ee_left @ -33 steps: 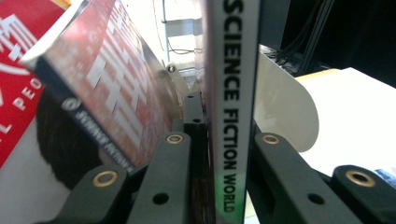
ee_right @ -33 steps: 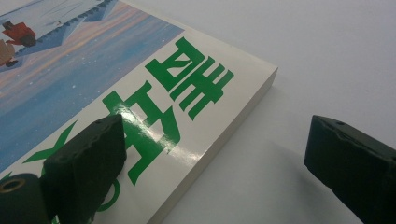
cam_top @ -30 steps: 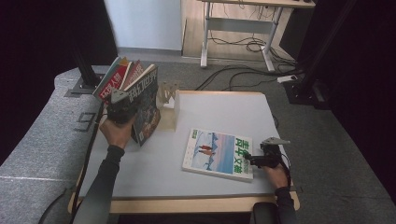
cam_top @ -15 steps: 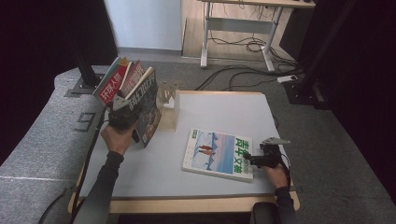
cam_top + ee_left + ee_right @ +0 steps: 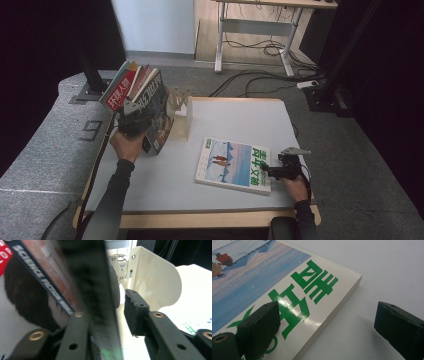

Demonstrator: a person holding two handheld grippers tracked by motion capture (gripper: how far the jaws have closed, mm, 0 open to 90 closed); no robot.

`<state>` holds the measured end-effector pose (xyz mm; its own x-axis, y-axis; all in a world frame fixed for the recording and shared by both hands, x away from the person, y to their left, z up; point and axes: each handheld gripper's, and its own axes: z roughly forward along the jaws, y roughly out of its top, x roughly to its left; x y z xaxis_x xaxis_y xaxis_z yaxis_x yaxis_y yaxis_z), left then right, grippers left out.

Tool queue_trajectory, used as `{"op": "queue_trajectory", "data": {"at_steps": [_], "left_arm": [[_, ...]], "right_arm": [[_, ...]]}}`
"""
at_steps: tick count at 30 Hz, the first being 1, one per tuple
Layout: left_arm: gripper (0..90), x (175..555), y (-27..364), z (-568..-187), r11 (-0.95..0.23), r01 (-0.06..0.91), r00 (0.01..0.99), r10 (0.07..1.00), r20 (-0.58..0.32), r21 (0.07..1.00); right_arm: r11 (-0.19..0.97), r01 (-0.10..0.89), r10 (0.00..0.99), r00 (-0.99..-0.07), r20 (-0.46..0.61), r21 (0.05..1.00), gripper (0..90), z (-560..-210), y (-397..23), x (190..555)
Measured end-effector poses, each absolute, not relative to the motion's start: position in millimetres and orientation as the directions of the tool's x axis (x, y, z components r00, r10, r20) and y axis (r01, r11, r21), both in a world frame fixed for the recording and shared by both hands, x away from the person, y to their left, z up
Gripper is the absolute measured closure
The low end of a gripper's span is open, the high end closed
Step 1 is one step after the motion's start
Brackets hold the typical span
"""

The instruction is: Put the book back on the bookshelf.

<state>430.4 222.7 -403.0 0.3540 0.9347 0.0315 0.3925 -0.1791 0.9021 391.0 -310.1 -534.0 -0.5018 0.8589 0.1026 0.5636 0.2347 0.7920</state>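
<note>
Left gripper [image 5: 134,121]: stood at the far left corner of the table [image 5: 165,180], against a row of leaning magazines.
Left jaws: had just been opening; the dark magazine [image 5: 156,116] stood between them, close against one jaw, while the other pad [image 5: 133,312] stood clear of it. No grip was in evidence.
Dark magazine: front of the row, tilted toward the back left, its lower edge on the table top.
Other magazines: a red-covered magazine [image 5: 120,89] and further issues leaned behind the dark one, overhanging the table's corner.
White bookend [image 5: 181,107]: upright, just beside the row on its right; seen close beyond the free jaw in the left gripper view.
Right gripper [image 5: 272,171]: low at the near right of the table, at the right edge of the flat book [image 5: 234,164].
Right jaws: wide apart, holding nothing; one pad [image 5: 260,326] hung over the book's cover near its corner, the other over bare table beyond the page edge.
Flat book: lay face up, snow-scene cover with green lettering, well apart from the magazine row.
</note>
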Motion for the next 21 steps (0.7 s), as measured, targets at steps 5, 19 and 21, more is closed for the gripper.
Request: {"op": "queue_trajectory", "data": {"at_steps": [5,19,21], "left_arm": [[64.4,418.3,230.0,-406.5,-0.144,0.39,0.357,0.934,-0.005,0.909],[71.0,388.2,242.0,-420.2,-0.11,0.392,0.344,0.938,-0.035,0.914],[72.6,386.0,242.8,-422.9,-0.112,0.391,0.341,0.939,-0.031,0.913]], "right_arm": [[0.227,0.568,0.863,-0.494,0.106,0.791,6.4,-534.0,-309.7,390.3],[0.21,0.585,0.861,-0.49,0.135,0.784,6.3,-535.0,-309.3,389.4],[0.21,0.584,0.861,-0.49,0.134,0.784,6.3,-535.0,-309.3,389.3]]}}
